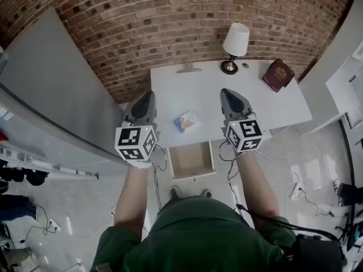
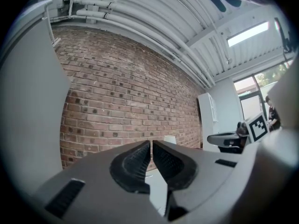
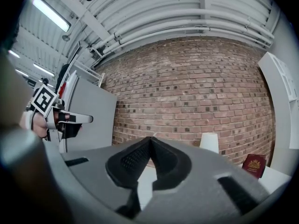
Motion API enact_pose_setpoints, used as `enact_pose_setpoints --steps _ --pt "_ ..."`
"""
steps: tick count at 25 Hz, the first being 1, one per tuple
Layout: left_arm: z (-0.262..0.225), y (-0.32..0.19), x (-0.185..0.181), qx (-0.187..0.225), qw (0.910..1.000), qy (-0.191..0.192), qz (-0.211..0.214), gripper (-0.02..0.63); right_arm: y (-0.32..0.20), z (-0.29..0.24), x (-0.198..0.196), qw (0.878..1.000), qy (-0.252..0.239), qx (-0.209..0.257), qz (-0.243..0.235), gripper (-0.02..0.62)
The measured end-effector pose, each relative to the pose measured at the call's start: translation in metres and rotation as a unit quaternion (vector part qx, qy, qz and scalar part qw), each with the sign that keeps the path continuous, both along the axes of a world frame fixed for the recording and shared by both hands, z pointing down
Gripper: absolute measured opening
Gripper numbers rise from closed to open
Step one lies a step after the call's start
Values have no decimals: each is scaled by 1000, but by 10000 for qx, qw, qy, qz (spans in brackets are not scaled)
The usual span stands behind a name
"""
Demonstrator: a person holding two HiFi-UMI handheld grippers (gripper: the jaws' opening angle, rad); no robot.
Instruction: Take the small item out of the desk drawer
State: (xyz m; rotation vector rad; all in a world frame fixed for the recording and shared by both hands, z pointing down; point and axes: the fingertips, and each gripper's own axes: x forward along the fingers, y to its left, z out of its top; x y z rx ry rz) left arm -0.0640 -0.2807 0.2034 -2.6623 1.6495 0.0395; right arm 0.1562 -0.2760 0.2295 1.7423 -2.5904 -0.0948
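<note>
A small blue and orange pack (image 1: 187, 120) lies on the white desk (image 1: 255, 103), between the two grippers. Below it the desk drawer (image 1: 191, 158) stands pulled out, and its inside looks empty. My left gripper (image 1: 148, 94) (image 2: 151, 143) hovers over the desk's left edge, pointing level at the brick wall, its jaws shut on nothing. My right gripper (image 1: 227, 92) (image 3: 150, 140) is held over the desk right of the pack, shut and empty as well. Neither touches the pack or the drawer.
A white lamp (image 1: 235, 43) and a dark red book (image 1: 278, 74) stand at the desk's back right. A grey panel (image 1: 51, 89) leans at the left, and white cabinets (image 1: 346, 78) stand at the right. Cables and a power strip (image 1: 296, 191) lie on the floor.
</note>
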Motion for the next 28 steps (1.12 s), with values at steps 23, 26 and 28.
enact_pose_setpoints --steps 23,26,28 --pt "3 4 -10 -55 9996 195 175 11 6 1 -14 9999 -82 -132 -36 3" --pt "4 3 -9 -71 9996 178 209 11 5 1 -13 9999 -79 -139 -10 2" --pt "5 1 -8 -87 9996 167 222 11 4 2 -12 9999 -80 -148 -5 2"
